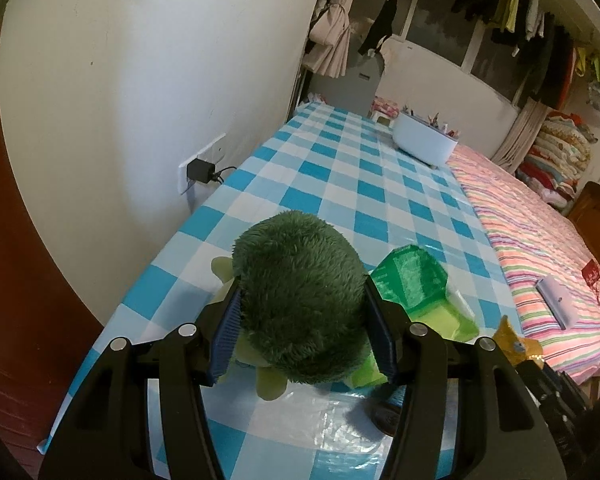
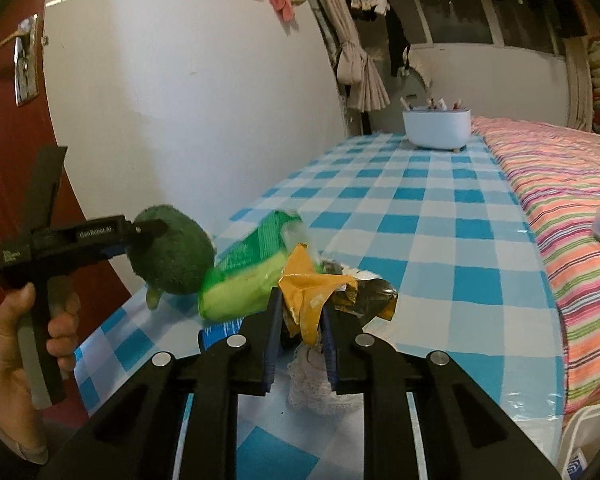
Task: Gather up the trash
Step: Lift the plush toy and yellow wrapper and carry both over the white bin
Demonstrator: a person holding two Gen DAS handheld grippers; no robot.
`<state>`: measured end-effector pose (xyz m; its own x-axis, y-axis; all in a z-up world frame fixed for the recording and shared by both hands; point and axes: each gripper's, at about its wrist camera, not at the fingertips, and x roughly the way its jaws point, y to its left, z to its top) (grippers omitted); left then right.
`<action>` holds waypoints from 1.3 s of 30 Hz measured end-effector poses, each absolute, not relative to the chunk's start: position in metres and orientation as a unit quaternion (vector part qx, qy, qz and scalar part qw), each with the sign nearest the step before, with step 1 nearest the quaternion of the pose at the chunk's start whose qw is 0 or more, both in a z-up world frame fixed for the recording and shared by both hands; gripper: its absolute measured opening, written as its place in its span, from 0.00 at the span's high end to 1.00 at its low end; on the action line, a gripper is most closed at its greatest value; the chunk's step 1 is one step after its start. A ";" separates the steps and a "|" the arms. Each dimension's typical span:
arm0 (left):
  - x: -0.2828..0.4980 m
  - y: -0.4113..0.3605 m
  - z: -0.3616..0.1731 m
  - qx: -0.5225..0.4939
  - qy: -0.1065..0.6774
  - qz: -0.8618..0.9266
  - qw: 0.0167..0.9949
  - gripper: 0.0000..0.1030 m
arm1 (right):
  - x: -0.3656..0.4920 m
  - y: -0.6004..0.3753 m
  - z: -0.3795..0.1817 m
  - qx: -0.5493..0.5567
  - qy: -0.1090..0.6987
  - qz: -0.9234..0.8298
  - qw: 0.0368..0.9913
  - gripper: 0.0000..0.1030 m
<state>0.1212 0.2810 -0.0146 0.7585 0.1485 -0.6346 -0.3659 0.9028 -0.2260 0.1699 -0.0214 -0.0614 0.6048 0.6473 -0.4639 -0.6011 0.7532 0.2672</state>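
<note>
Table [image 2: 420, 208] with the blue check cloth runs along the wall, bed [image 2: 560, 184] right beside it, white tub [image 2: 437, 128] at the far end. Near you, on the cloth: plush toy [image 1: 300, 300], green packet [image 2: 252, 276], yellow wrapper [image 2: 312, 292].

Your left gripper [image 1: 300, 320] has its pads against both sides of the plush toy and is holding it. That's not trash, so I read it as moved aside to free the litter.

Your right gripper [image 2: 300, 332] is clamped on the yellow wrapper, crumpled foil sticking out past the tips. Step in hand: first piece picked. Something white and lacy sits just under the jaws; can't tell if it's caught.

Next, I'd say: lift clear, carry it to a bin. None clearly in view, maybe the white tub. Green packet stays on the cloth, touching the toy, probably your next pick.
</note>
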 end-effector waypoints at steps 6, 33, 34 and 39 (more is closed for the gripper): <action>0.116 0.270 -0.006 -0.166 0.304 0.129 0.929 0.47 | 0.162 -0.040 -0.054 0.054 0.260 0.336 0.903 0.82; 0.126 0.166 0.018 -0.117 0.264 0.021 0.957 0.47 | 0.133 -0.138 -0.041 0.060 0.229 0.254 0.938 0.82; 0.127 0.160 0.017 -0.113 0.266 0.016 0.957 0.47 | 0.132 -0.142 -0.041 0.059 0.227 0.250 0.939 0.82; 0.132 0.133 0.014 -0.104 0.271 -0.010 0.957 0.47 | 0.124 -0.166 -0.040 0.058 0.220 0.224 0.948 0.82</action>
